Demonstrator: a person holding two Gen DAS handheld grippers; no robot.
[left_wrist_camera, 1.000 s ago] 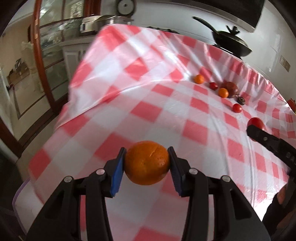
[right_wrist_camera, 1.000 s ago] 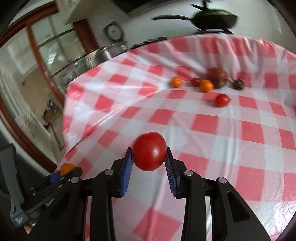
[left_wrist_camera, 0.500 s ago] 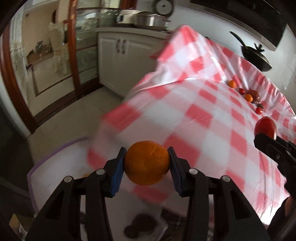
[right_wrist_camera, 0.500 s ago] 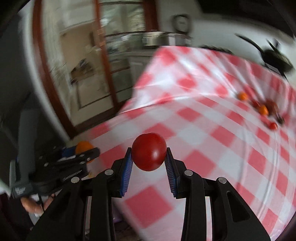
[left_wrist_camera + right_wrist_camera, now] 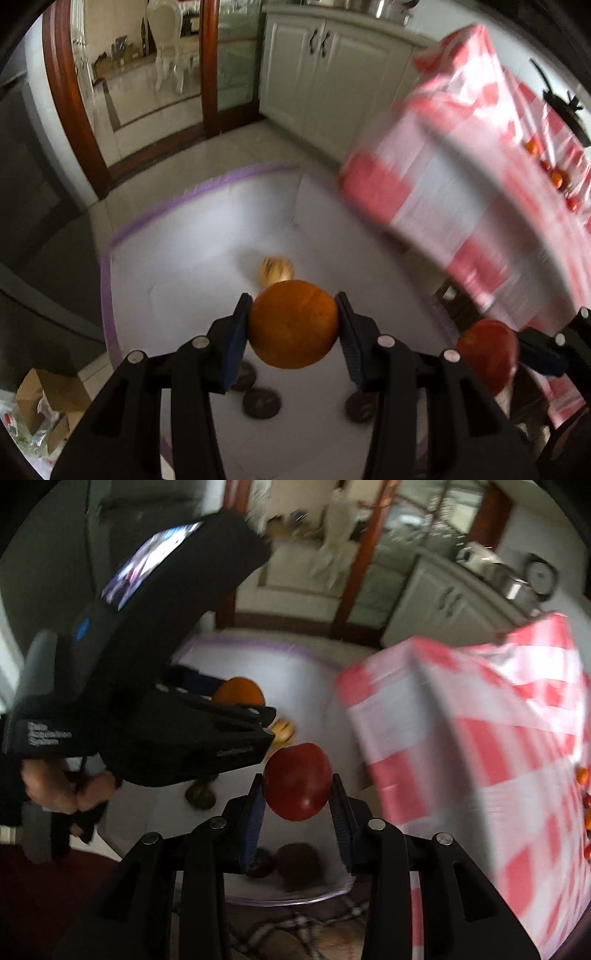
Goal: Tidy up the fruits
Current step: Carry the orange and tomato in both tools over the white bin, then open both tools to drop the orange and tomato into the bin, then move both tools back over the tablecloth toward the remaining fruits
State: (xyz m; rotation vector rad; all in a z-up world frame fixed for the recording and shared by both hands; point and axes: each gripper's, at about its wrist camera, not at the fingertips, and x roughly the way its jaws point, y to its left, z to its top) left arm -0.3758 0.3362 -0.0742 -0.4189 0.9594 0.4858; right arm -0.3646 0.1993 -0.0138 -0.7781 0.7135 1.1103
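Fruit carried over the white tray (image 5: 177,280), both grippers tilted steeply down at it.

Left gripper (image 5: 293,328) clamps an orange (image 5: 293,330) above the tray's middle; right gripper (image 5: 297,790) clamps a tomato (image 5: 297,792) just beside it, nearer the checked tablecloth (image 5: 461,177). Only the right wrist view shows the hand (image 5: 70,788) squeezing the left gripper's handle; only the left shows three dark fruits (image 5: 261,403) on the tray.

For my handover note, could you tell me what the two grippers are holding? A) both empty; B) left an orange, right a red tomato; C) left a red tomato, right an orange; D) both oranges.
B: the left gripper clamps the orange, and the right gripper clamps the red tomato.
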